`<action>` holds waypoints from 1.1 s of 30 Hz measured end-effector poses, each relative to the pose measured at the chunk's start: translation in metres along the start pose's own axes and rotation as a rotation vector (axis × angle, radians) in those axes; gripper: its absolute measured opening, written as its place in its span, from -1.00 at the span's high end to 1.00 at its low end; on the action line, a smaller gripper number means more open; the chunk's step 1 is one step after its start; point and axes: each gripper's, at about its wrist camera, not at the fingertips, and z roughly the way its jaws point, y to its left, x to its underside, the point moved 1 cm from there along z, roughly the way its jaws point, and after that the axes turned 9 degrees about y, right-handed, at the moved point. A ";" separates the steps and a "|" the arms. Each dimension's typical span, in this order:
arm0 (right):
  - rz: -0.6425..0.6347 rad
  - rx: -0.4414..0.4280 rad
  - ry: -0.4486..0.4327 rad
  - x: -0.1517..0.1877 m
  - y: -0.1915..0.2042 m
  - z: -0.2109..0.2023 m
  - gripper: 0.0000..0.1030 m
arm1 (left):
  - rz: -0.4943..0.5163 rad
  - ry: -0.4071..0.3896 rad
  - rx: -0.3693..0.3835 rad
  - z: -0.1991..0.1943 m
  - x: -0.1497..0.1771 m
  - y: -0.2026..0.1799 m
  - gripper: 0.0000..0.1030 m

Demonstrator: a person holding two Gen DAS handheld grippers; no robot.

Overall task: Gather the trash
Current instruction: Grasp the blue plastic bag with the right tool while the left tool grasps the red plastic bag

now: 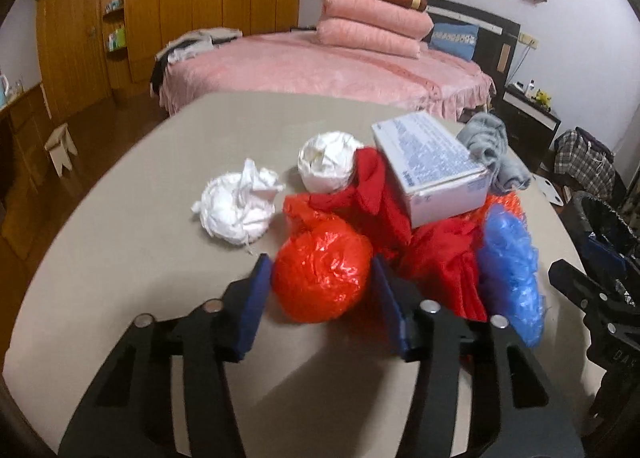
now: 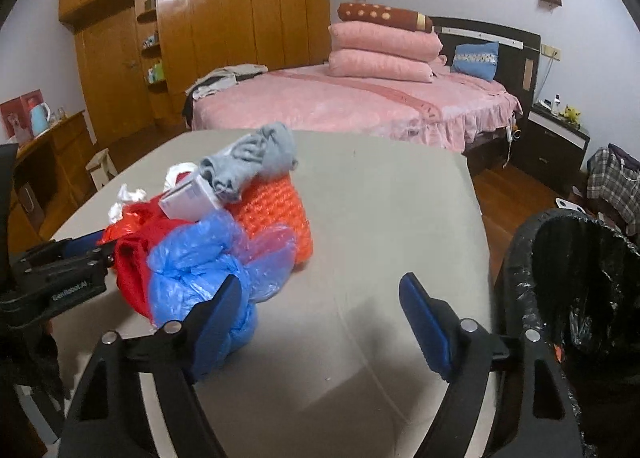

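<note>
Sitting betw. the left gripper (image 1: 320, 290) pads, not squeezed: red bag ball (image 1: 320, 270) on bench (image 1: 140, 242). Right gripper (image 2: 320, 322) wide open, holding nothing, by blue bag (image 2: 200, 266).

Both tools were matte black plastic frames with slotted, forked arms. The left gripper (image 1: 320, 290) carried two flat navy-blue pads (image 1: 250, 310) on its fingers, and four round silver pins sat on its black linkage. The right gripper (image 2: 320, 322) was built the same way, with brighter blue pads (image 2: 426, 328) and silver pins at its joints. Small white lettering marked the side of the left gripper's black body.
</note>
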 end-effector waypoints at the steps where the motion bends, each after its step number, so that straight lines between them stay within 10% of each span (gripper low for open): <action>1: -0.001 0.000 0.003 0.000 0.001 0.001 -0.54 | 0.002 0.007 0.005 0.001 0.000 0.000 0.10; 24: -0.110 -0.138 0.048 0.004 0.042 0.001 -0.54 | 0.023 -0.094 -0.004 -0.033 0.011 0.003 0.20; 28: -0.131 -0.185 0.126 0.005 0.047 0.015 -0.02 | 0.024 -0.102 0.005 -0.034 0.012 0.002 0.20; 33: -0.114 -0.230 0.130 0.004 0.042 0.013 0.08 | -0.001 -0.106 0.009 -0.035 0.016 0.006 0.20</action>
